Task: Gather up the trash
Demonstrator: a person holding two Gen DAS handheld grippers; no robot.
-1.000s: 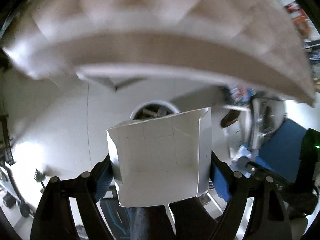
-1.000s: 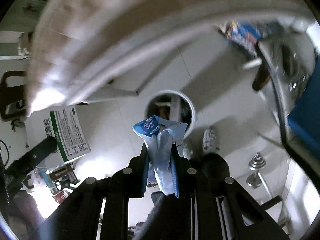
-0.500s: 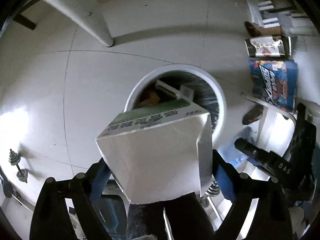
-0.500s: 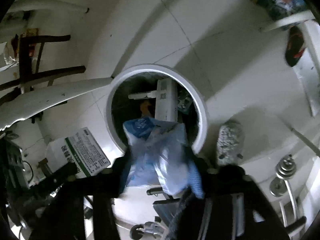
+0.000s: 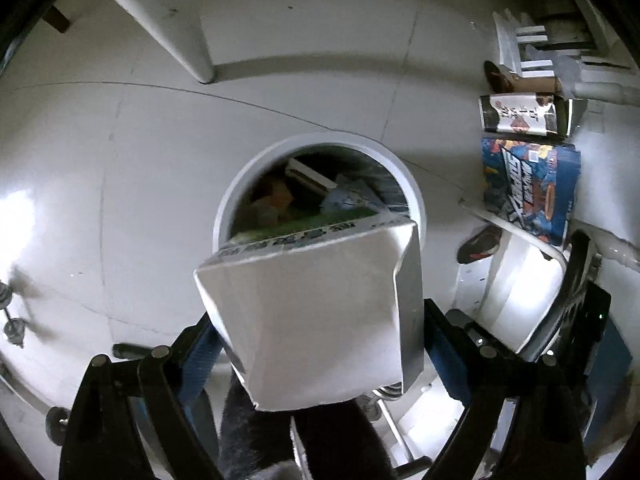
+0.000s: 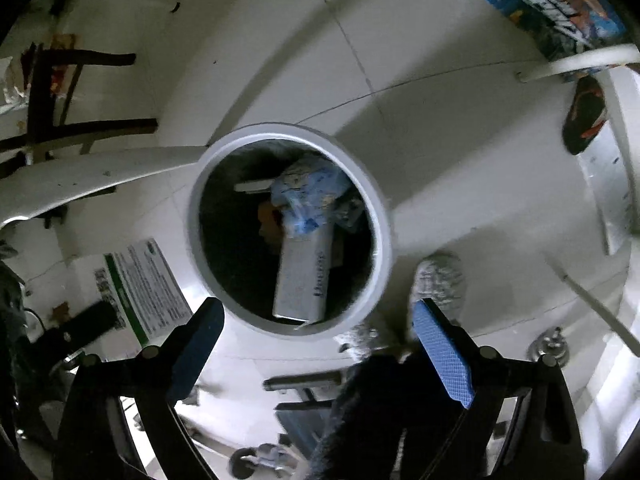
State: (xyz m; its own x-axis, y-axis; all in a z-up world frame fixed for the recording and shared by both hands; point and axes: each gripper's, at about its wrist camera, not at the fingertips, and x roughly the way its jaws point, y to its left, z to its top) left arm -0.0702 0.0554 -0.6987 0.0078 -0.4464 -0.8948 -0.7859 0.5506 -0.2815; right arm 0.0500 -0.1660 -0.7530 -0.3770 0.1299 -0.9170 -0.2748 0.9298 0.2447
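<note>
My right hand-held gripper (image 6: 316, 344) now hangs spread and empty above the white bin (image 6: 384, 216), its blue wrapper (image 6: 308, 196) dropped inside, while my left hand-held gripper (image 5: 320, 344) pinches the white carton (image 5: 316, 316) over the rim, next to release.

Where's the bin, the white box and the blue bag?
bin (image 6: 384, 216): right wrist view, on its white rim.
white box (image 5: 316, 320): left wrist view, on its plain face.
blue bag (image 6: 310, 194): right wrist view, on its crumpled middle, inside the bin.
</note>
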